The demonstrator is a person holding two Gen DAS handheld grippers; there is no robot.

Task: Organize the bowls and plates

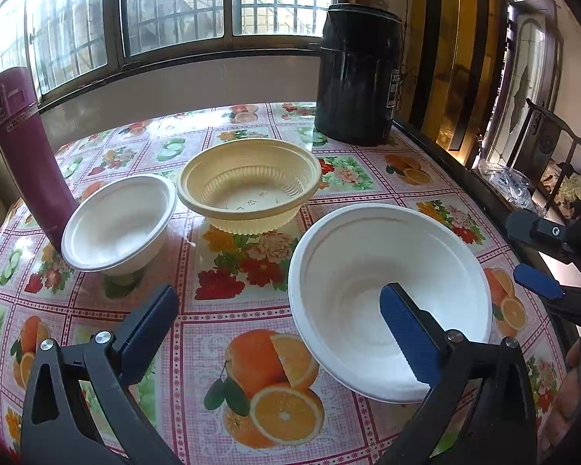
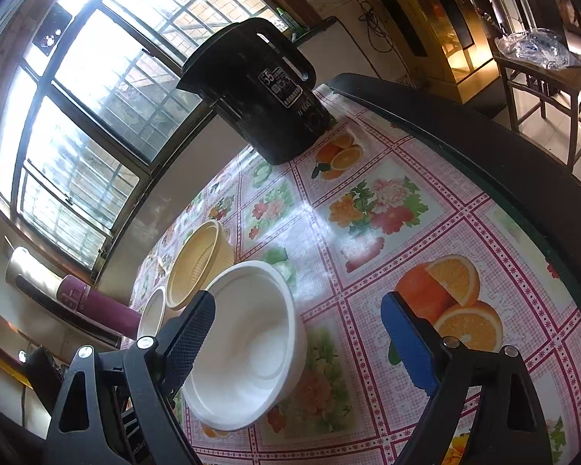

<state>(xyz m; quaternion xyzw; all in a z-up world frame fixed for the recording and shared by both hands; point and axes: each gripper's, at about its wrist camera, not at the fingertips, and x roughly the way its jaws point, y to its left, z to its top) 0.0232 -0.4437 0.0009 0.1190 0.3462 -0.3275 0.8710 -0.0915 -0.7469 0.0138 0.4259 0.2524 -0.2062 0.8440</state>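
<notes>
- Big barred window (image 1: 174, 11) runs along the back wall, loads of daylight pouring in, brick building outside.
- Plain pale wall (image 1: 197, 81) under the sill.
- Table has a glossy pink checked oilcloth (image 1: 213, 329) printed with oranges and flowers, glare on it from the window.
- Dark table edge (image 2: 484, 147) on the right side.
- Wooden chair (image 2: 546, 89) off to the right with a clear plastic bag (image 2: 542, 50) on the seat.
- Warm yellowish panelling (image 1: 464, 58) lit up beyond the table.
</notes>
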